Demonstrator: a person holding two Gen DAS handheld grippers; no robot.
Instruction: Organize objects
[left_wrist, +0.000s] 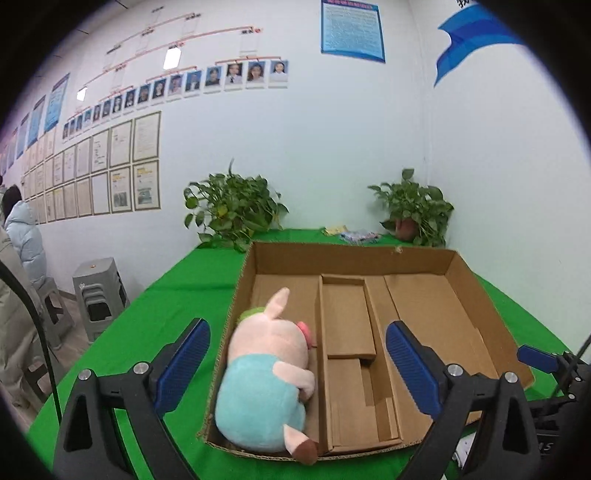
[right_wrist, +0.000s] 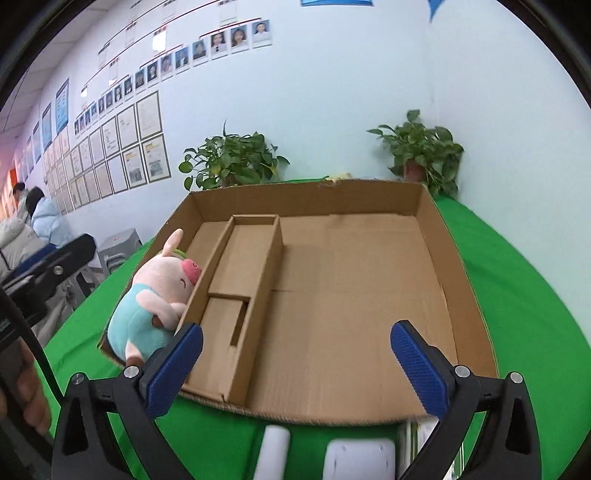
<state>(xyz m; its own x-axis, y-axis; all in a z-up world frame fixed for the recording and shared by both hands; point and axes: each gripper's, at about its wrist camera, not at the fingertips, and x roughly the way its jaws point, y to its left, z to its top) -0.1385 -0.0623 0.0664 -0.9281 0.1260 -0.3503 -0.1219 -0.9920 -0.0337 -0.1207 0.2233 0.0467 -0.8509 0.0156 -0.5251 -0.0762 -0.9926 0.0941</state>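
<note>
1. Our left tongs (left_wrist: 297, 363) stand spread wide, pinching nothing.
2. Our right tongs (right_wrist: 297, 363) are spread wide too, empty.
3. The plush pig (left_wrist: 269, 376) lies in the leftmost compartment of the cardboard tray (left_wrist: 351, 254), beside the left wall.
4. The tray rests on the green counter (left_wrist: 166, 306).
5. Two blurred white objects (right_wrist: 358, 459) lie just before the tray.

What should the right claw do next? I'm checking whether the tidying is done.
Probably lower the right claw toward the white items on the green cloth in front of the box. The pig already lies in the left compartment, both claws are open and empty, and the big compartment holds nothing.
</note>
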